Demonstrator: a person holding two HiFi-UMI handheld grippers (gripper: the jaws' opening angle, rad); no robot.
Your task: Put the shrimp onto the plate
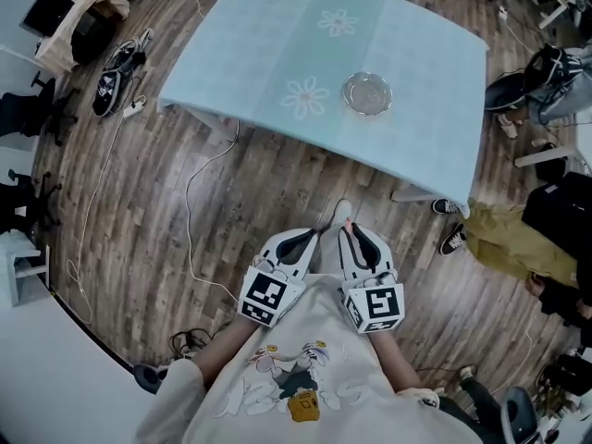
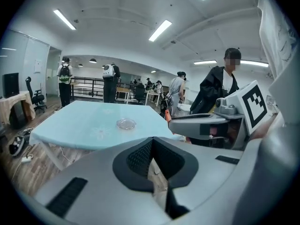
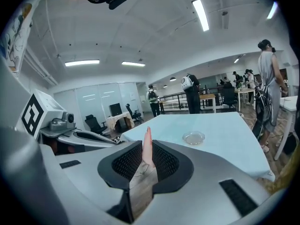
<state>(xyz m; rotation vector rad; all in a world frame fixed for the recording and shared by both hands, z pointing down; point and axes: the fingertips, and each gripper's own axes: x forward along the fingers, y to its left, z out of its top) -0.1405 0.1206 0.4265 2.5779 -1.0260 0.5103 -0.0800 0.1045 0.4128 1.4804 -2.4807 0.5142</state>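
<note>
A clear glass plate stands on the pale blue table, well ahead of me; it also shows as the plate and the plate in the gripper views. Both grippers are held close to my body over the wooden floor, short of the table. My right gripper is shut on a thin pink shrimp, whose tip sticks up past the jaws; the shrimp also shows in the left gripper view. My left gripper is shut with nothing in it.
White cables run over the floor between me and the table. Shoes lie at the left. A person in khaki trousers stands by the table's right corner, with bags nearby. Other people stand at desks further back.
</note>
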